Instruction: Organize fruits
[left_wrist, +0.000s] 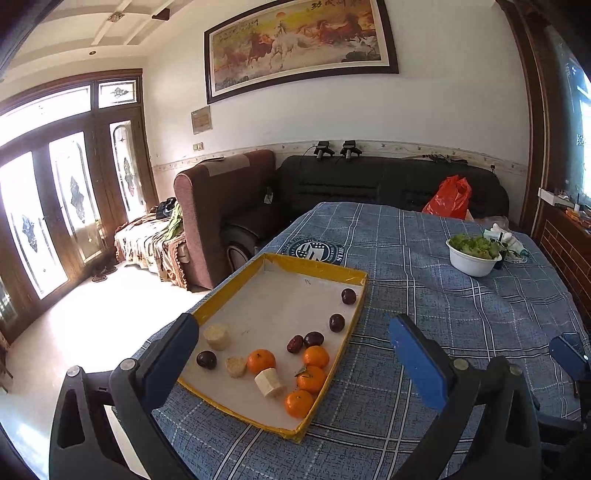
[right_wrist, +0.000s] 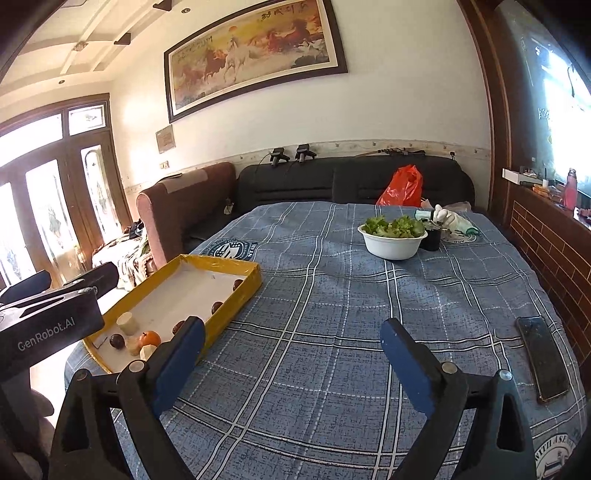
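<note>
A yellow-rimmed tray (left_wrist: 343, 271) with a white floor lies on the blue plaid table. In it are several oranges (left_wrist: 261, 361), several dark plums (left_wrist: 336, 322), a red date (left_wrist: 294, 343) and pale cut chunks (left_wrist: 217, 336). My left gripper (left_wrist: 293, 339) hovers above the tray's near end, open, nothing between its blue pads. My right gripper (right_wrist: 292, 341) stands open and empty over bare cloth, to the right of the tray (right_wrist: 218, 263). Only part of the fruit shows in the right wrist view, with an orange (right_wrist: 150, 338) beside the left finger.
A white bowl of green leaves (right_wrist: 392, 239) stands at the far right of the table, with a dark cup and a white glove behind it. A black phone (right_wrist: 542, 358) lies near the right edge. An orange bag (right_wrist: 402, 186) and sofas sit beyond the table.
</note>
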